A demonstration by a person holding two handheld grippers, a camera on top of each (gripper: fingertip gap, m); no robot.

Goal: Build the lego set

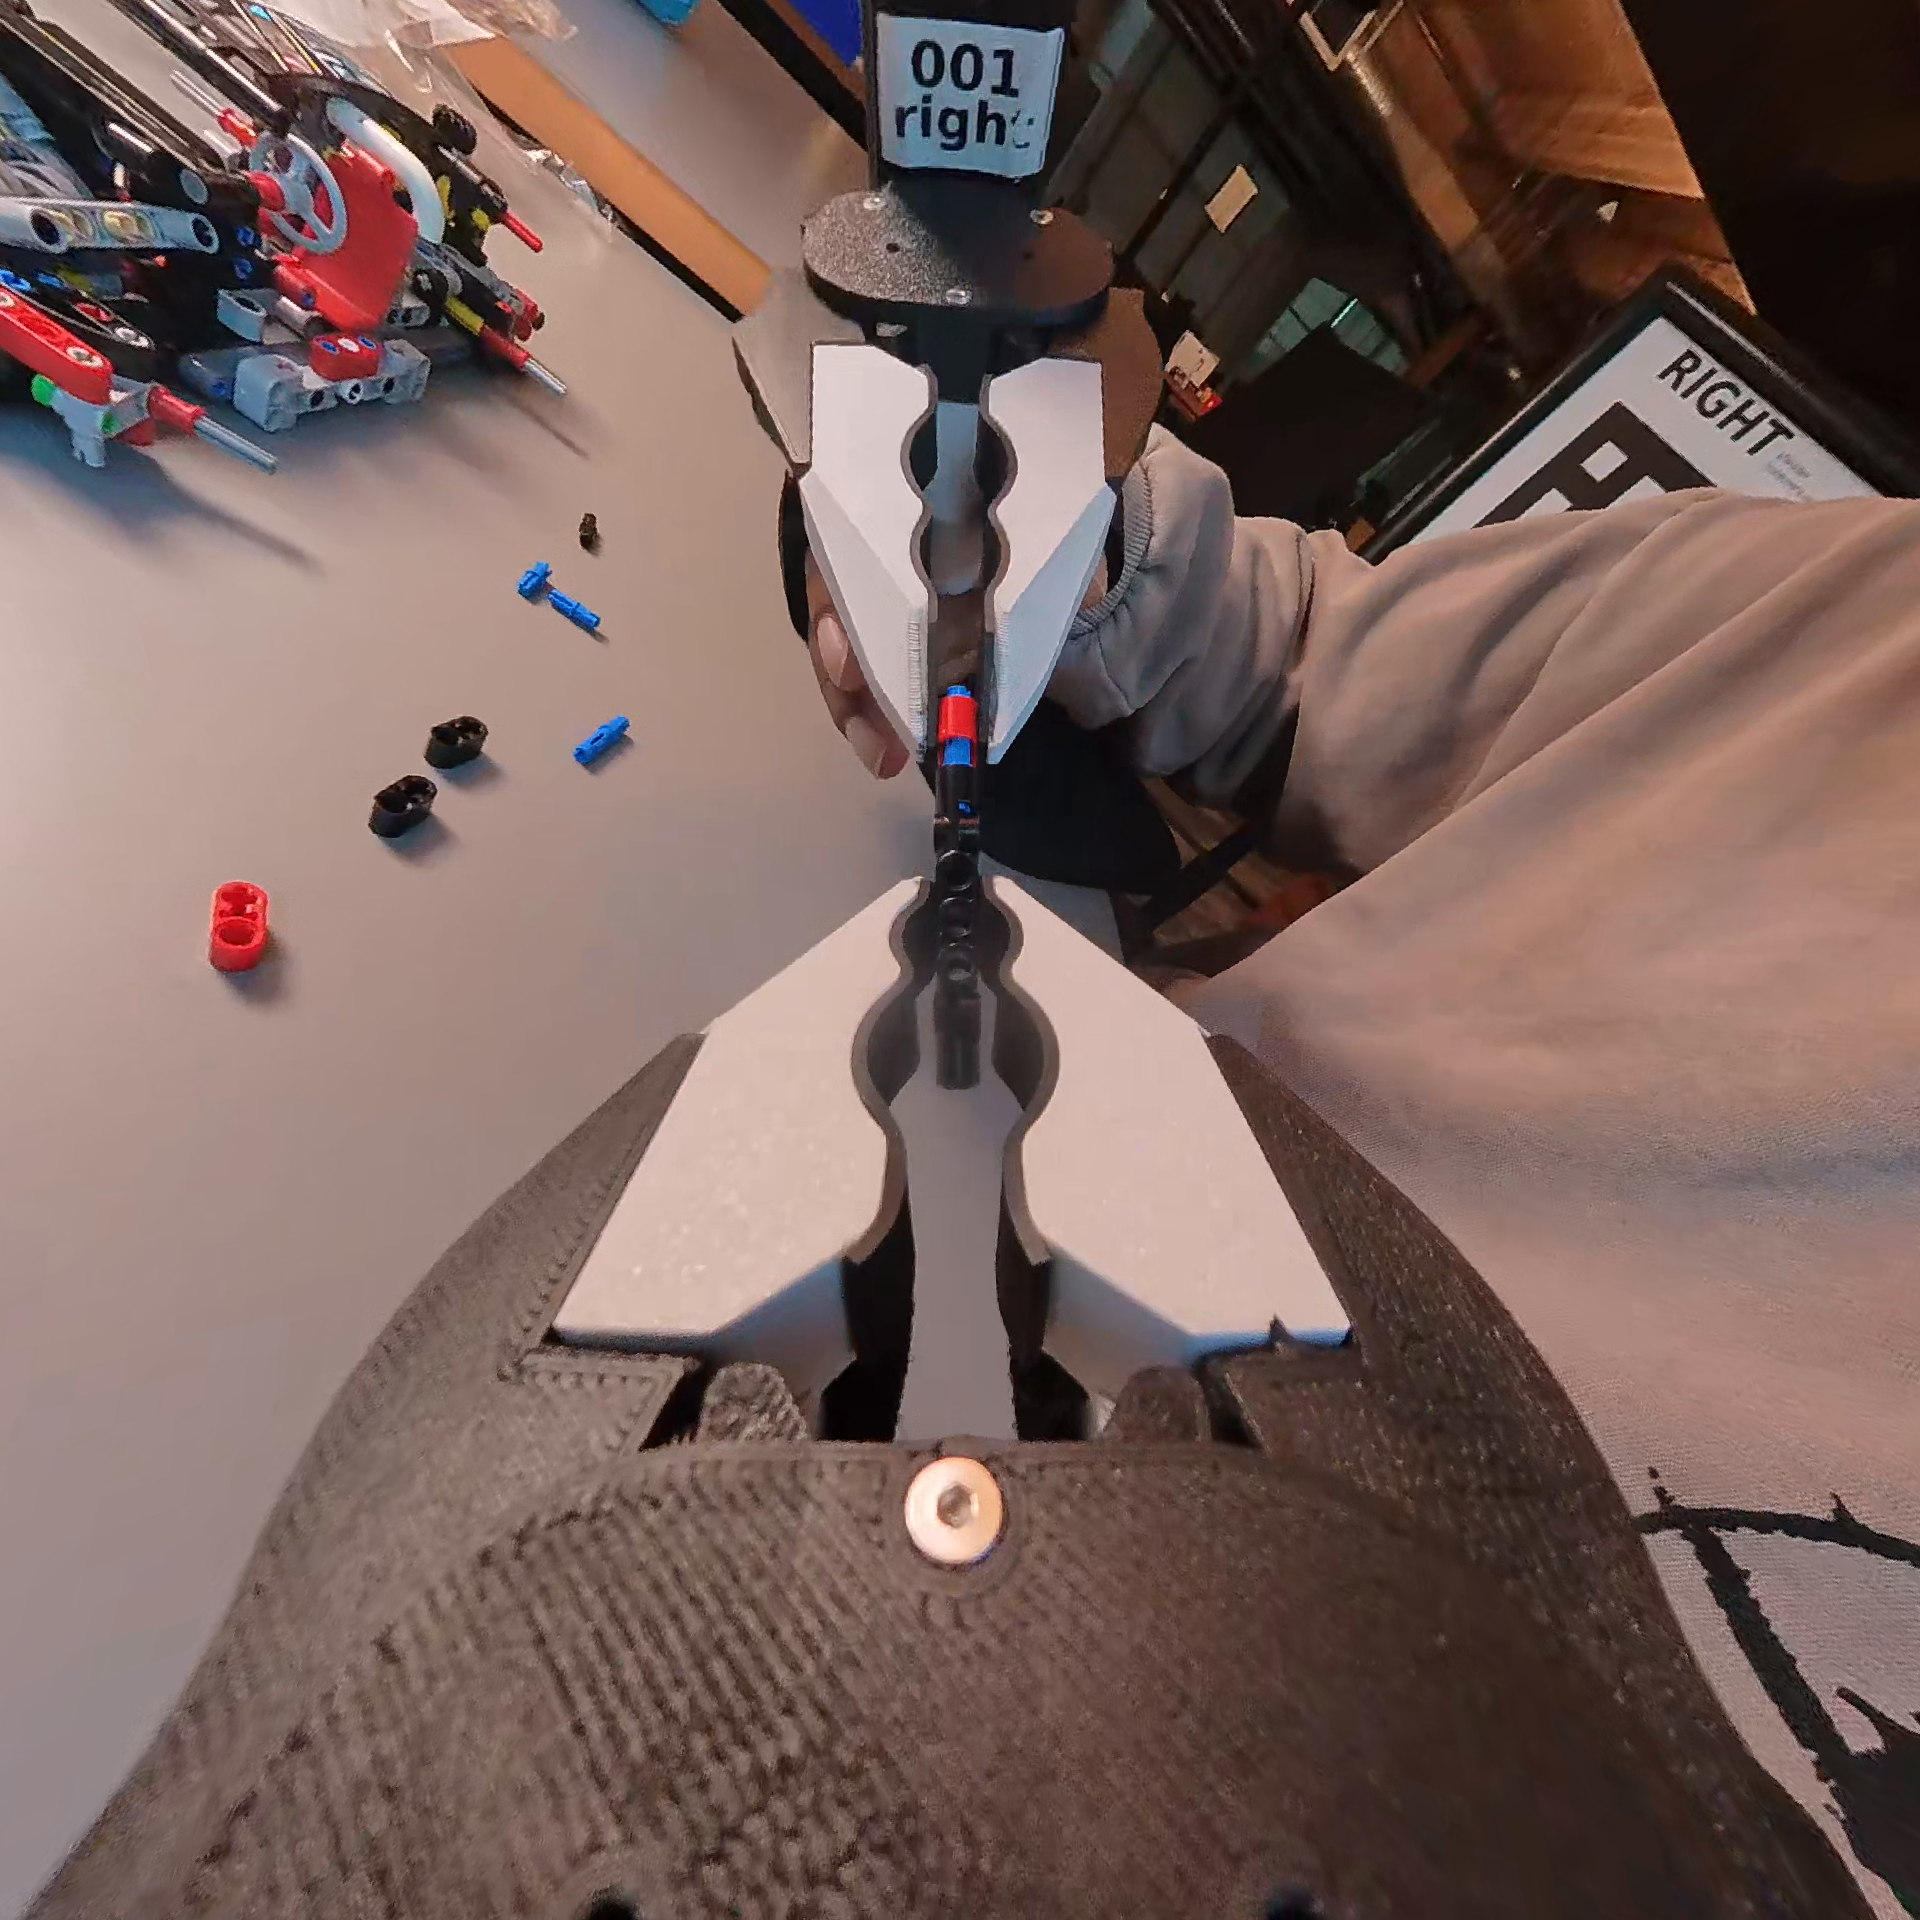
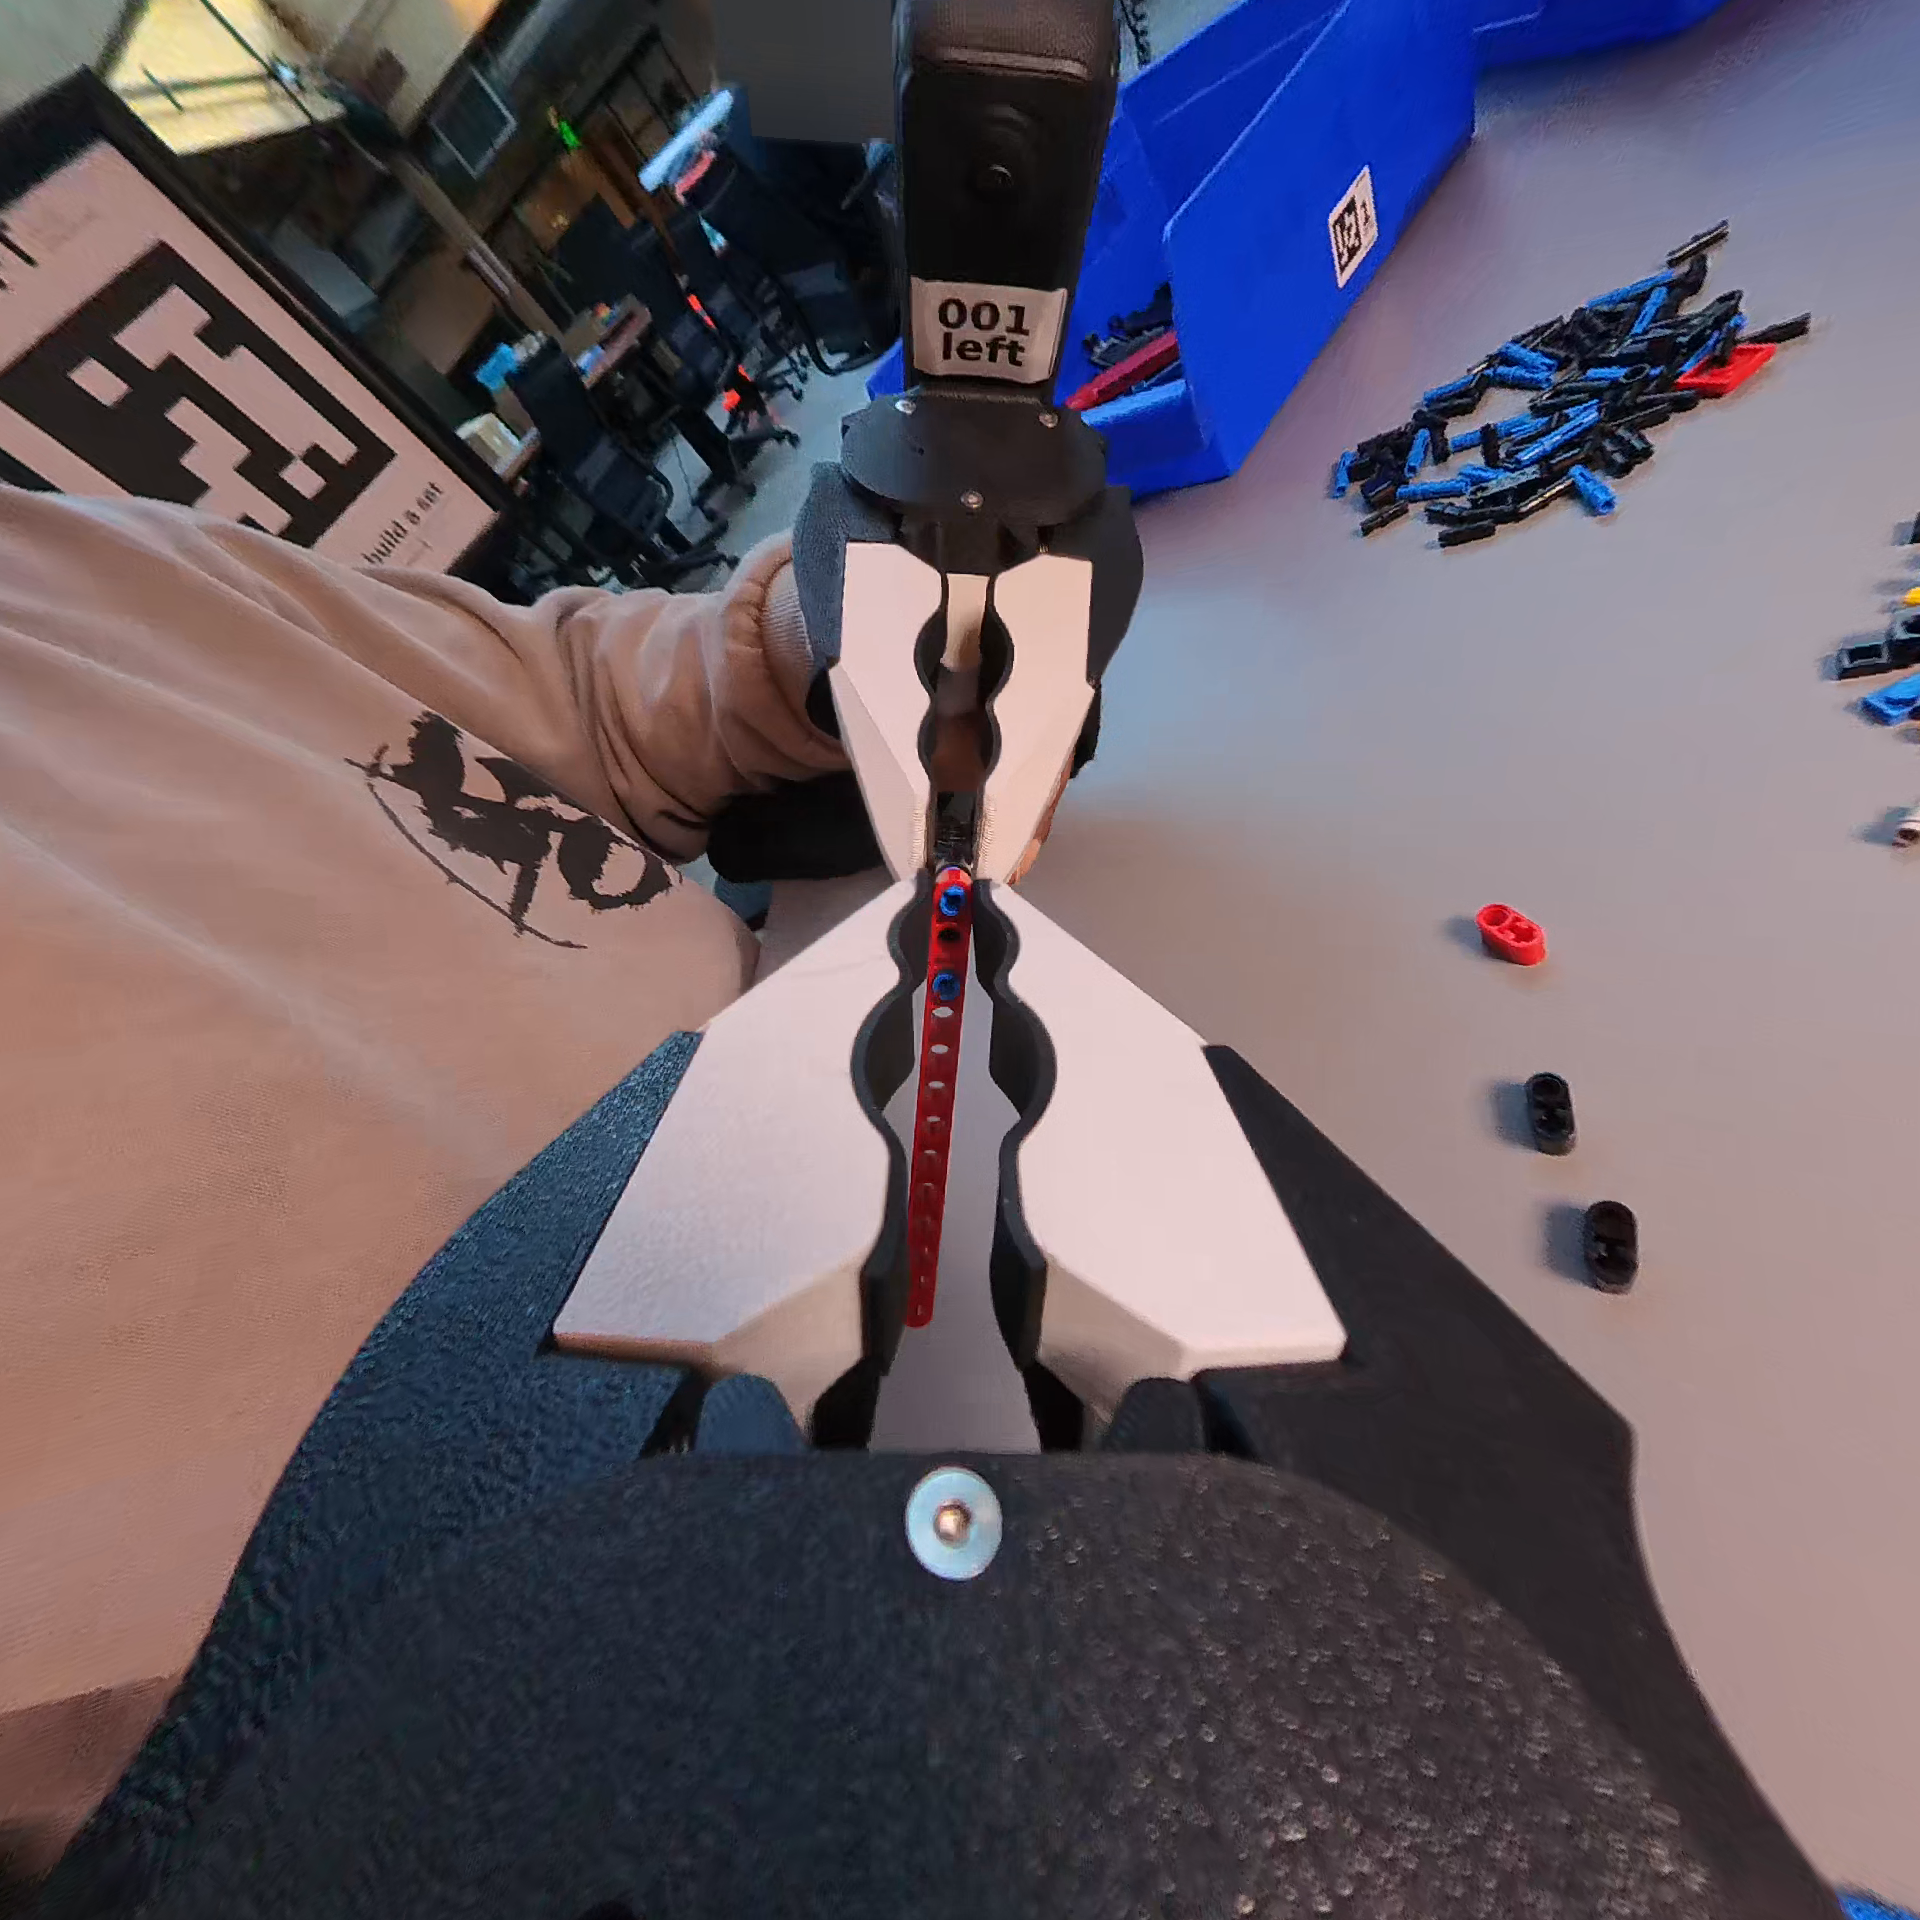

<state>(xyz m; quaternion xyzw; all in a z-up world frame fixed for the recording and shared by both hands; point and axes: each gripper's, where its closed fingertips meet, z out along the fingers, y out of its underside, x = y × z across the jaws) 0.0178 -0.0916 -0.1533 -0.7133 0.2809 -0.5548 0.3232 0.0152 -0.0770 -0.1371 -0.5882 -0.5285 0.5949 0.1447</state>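
1. Lego black beam (image 1: 957,940), in the left wrist view, is clamped at centre in the left gripper (image 1: 957,883); at 12 o'clock the right gripper (image 1: 957,743) meets it. The half-built model (image 1: 260,260) lies at 10 o'clock on the counter (image 1: 364,1143), a red connector (image 1: 239,925) at 9.
2. In the right wrist view, the right gripper (image 2: 951,883) is closed on a red beam (image 2: 935,1101) at centre, touching the left gripper (image 2: 951,831) at 12. A pile of pins (image 2: 1558,405) lies at 2 o'clock beside a blue bin (image 2: 1299,260).
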